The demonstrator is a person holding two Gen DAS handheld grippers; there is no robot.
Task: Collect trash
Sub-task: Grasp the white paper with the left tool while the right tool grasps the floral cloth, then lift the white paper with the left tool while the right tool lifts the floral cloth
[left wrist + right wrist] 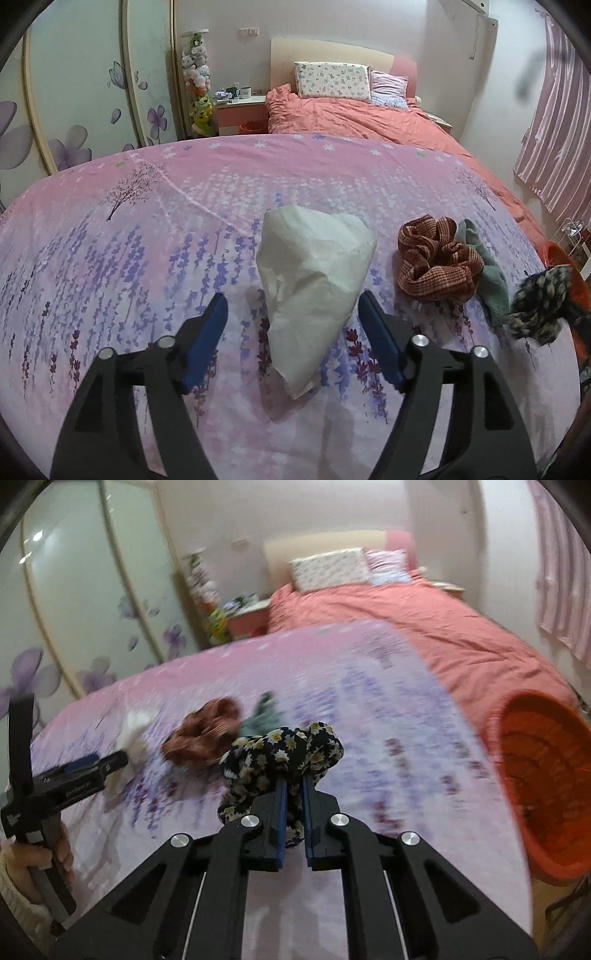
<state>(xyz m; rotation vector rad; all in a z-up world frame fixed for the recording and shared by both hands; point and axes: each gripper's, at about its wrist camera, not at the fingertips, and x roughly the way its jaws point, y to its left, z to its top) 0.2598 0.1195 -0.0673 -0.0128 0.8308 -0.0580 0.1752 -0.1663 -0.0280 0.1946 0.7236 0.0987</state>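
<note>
A crumpled white paper point(314, 266) lies on the pink and purple flowered bedspread point(147, 258). My left gripper point(291, 306) is open, one blue finger on each side of the paper's near end and neither touching it. To the right lie a brown knitted scrunchie point(437, 258) and a green cloth point(487, 273). My right gripper point(293, 786) is shut on a black scrunchie with white flowers point(284, 757), held just above the bedspread; it also shows blurred as the black scrunchie point(539, 302) in the left wrist view. An orange basket point(543, 786) sits at the bed's right edge.
A salmon duvet point(369, 114) and pillows point(332, 79) cover the far half of the bed. A wardrobe with purple flowers point(74, 110) stands on the left, and a nightstand point(240, 110) with mugs beside the headboard. A striped curtain point(554, 129) hangs on the right. A person's hand point(37, 856) holds the left gripper's handle.
</note>
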